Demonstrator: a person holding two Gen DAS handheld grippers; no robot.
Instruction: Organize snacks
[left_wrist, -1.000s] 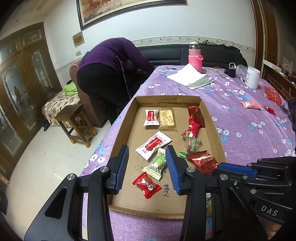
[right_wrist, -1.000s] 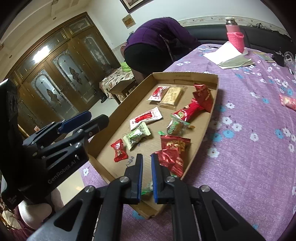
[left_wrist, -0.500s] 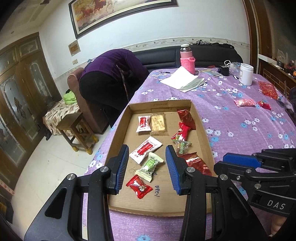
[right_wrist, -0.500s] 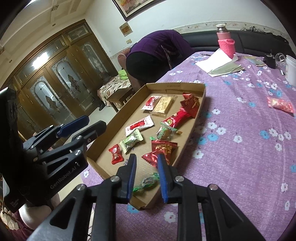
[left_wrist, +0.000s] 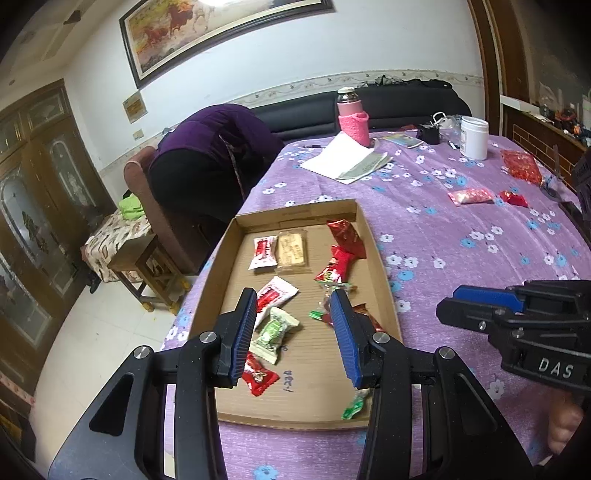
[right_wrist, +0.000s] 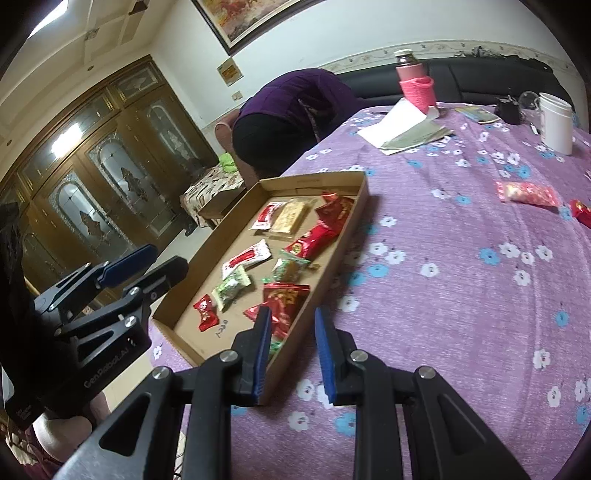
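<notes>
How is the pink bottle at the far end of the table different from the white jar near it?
The pink bottle is taller and slimmer, with a dark cap and a knitted pink sleeve around its lower part. The white jar is shorter, wider and plain white all over. Both stand upright on the purple flowered tablecloth.

Our right gripper (right_wrist: 291, 350), pinched nearly shut a second ago with a green candy (left_wrist: 354, 404) at its tips, now stands with its jaws parted and nothing between them. That candy now lies loose on the floor of the cardboard tray (left_wrist: 376, 258), by its near right corner. We have drawn both grippers back from the tray, so it looks smaller and farther off in both views, and more purple tablecloth (right_wrist: 461, 258) shows around it. Our left gripper (left_wrist: 293, 332) keeps the same gap.
</notes>
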